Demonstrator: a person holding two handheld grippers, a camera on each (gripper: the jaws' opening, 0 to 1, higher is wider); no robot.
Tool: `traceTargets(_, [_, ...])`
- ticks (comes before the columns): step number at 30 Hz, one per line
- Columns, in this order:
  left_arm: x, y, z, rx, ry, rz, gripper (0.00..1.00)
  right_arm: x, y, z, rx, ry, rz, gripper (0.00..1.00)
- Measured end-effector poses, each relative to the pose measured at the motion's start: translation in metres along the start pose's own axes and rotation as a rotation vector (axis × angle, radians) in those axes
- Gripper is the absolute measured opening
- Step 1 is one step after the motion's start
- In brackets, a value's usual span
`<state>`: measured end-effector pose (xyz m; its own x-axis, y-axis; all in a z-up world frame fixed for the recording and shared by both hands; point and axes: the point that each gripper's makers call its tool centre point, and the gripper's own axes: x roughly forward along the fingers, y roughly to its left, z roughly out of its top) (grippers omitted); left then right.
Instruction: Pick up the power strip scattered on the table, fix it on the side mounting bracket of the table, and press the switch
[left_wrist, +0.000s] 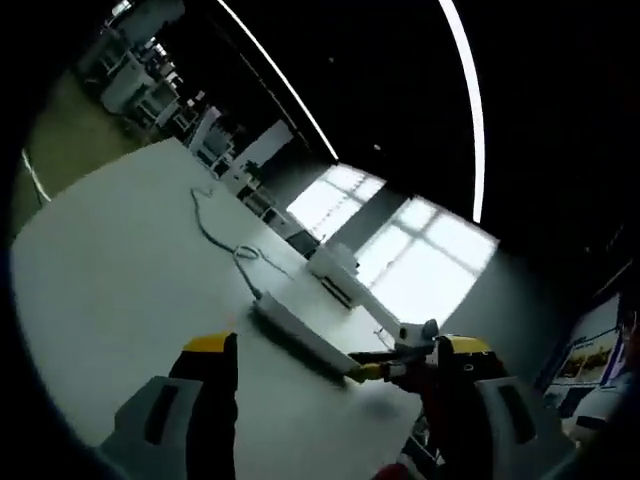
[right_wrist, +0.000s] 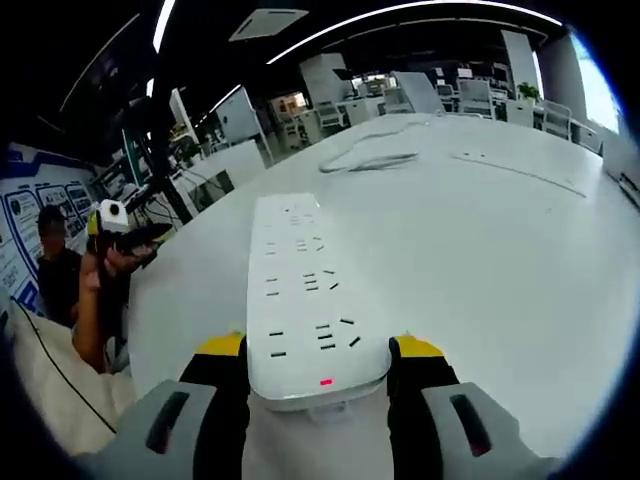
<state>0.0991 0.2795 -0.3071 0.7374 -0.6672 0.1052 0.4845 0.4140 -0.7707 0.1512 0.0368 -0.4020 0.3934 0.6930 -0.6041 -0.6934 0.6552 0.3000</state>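
**Gripping strip at switch end**

Straddling the strip (right_wrist: 305, 300), the right gripper (right_wrist: 320, 362) jaws look clamped on its sides. Left gripper (left_wrist: 335, 360) jaws stand apart, empty. Strip lies on table (right_wrist: 500, 250), cord (right_wrist: 365, 160) trailing. Rigid, smooth plastic; likely light, possibly slippery.

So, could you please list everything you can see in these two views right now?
Power strip: one, white, lying on the table, its near end between the right gripper's jaws; a small red mark at that end.
Cable: one, pale, running loosely from the strip's far end across the table.
Table: one, white, under the strip.
Other desks and chairs: several, pale, in the background.
Ceiling lights: long white strips overhead.
Windows: bright, beyond the table in the left gripper view.
Posters: blue and white, on the wall.
Left gripper: grey with yellow tips, jaws apart, short of the strip.
Right gripper: grey with yellow tips, jaws either side of the strip's end.
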Motion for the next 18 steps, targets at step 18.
traceTargets(18, [0.034,0.006,-0.007,-0.169,0.017,0.045,0.91,0.001,0.002,0.001,0.037,-0.002,0.017,0.5])
